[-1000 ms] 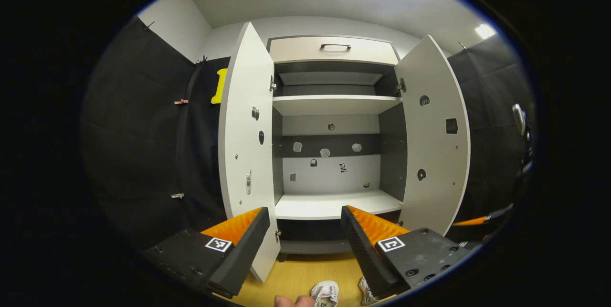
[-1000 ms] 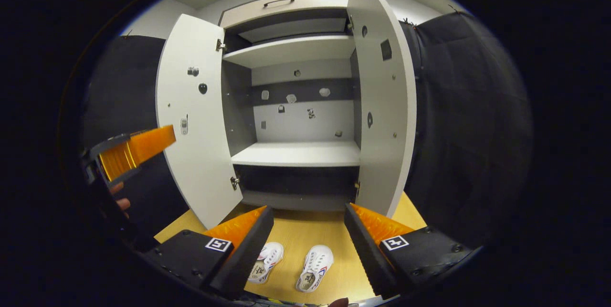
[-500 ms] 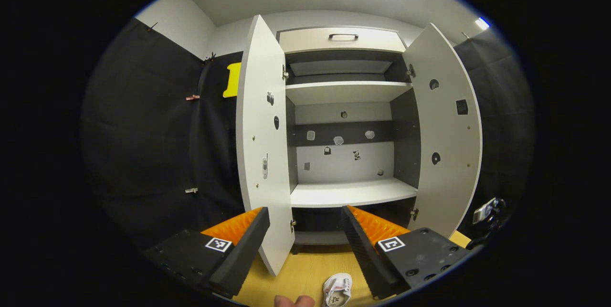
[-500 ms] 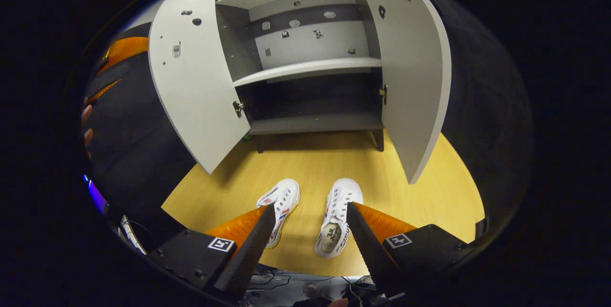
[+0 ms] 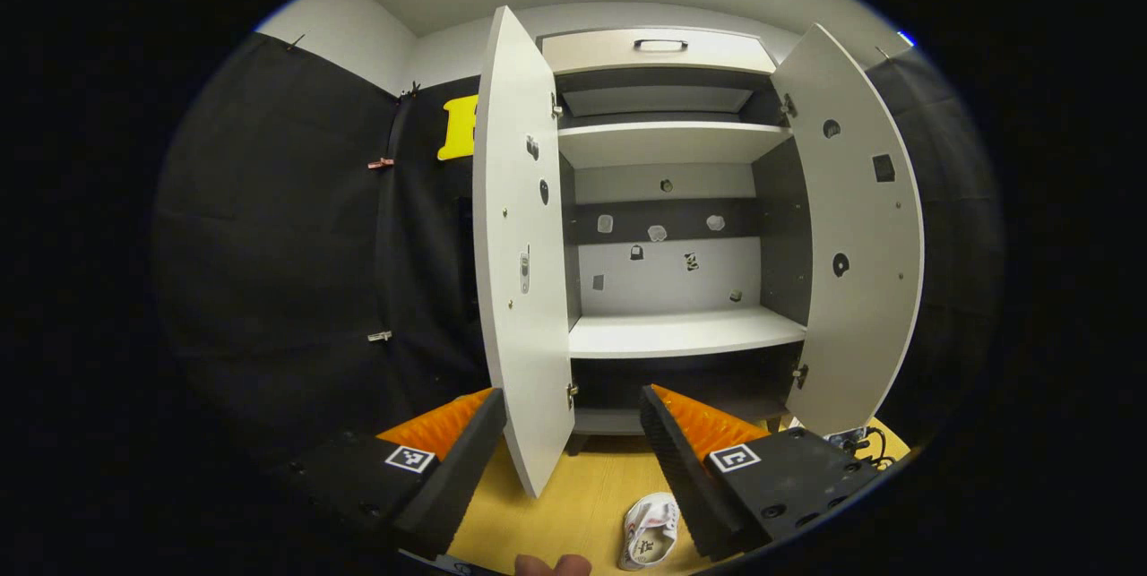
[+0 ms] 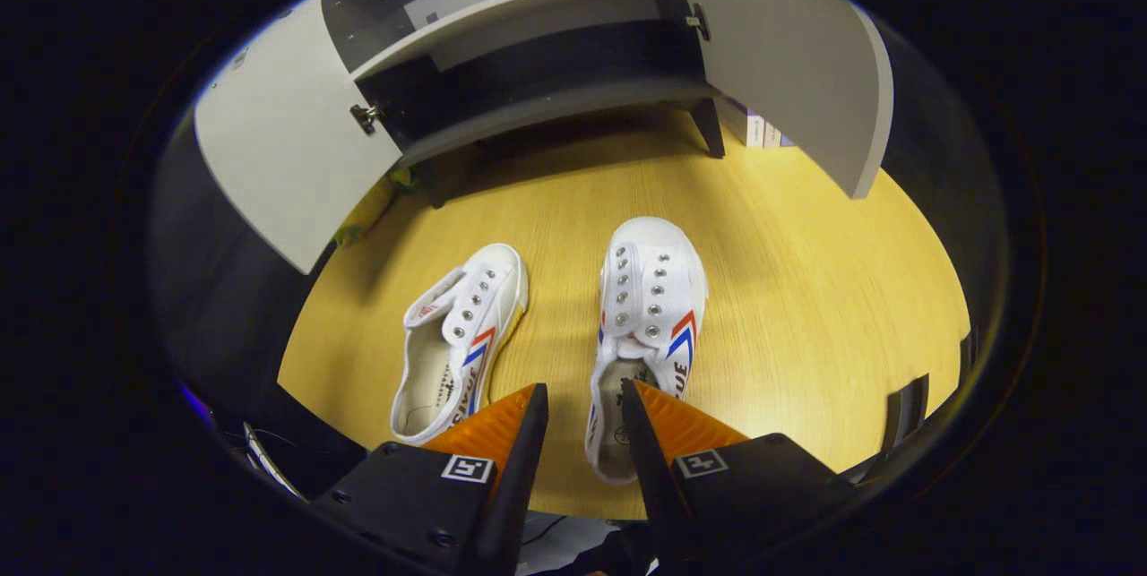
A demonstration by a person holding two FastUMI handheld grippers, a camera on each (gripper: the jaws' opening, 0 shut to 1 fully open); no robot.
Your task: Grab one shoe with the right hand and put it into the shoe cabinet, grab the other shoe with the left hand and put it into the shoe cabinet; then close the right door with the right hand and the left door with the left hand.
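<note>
The cabinet (image 5: 668,200) stands with both doors swung wide, the left door (image 5: 520,253) and right door (image 5: 860,262) flanking bare shelves; the lower shelf (image 5: 685,334) has nothing on it, nor does the dark bottom compartment under it as far as can be seen. On the wooden floor (image 6: 806,289) in front of it lie the two white shoes, toes toward the cabinet: the right shoe (image 6: 650,316) and, just beside but apart from it, the left shoe (image 6: 461,334). The right gripper (image 6: 581,406) points down at the right shoe's heel end, its jaws narrowed but not closed, one finger to the left of the heel and the other over the shoe's opening; whether either finger touches the shoe cannot be told. The left gripper (image 5: 573,419) is held level facing the cabinet, jaws wide and holding nothing, with a shoe (image 5: 651,529) low in its view on the floor. The step in hand looks like the very first: taking a shoe with the right hand. Next, the right gripper probably needs to settle so the heel wall sits between the fingers, close firmly, then lift and carry the shoe to a shelf, keeping clear of the right door's edge.
</note>
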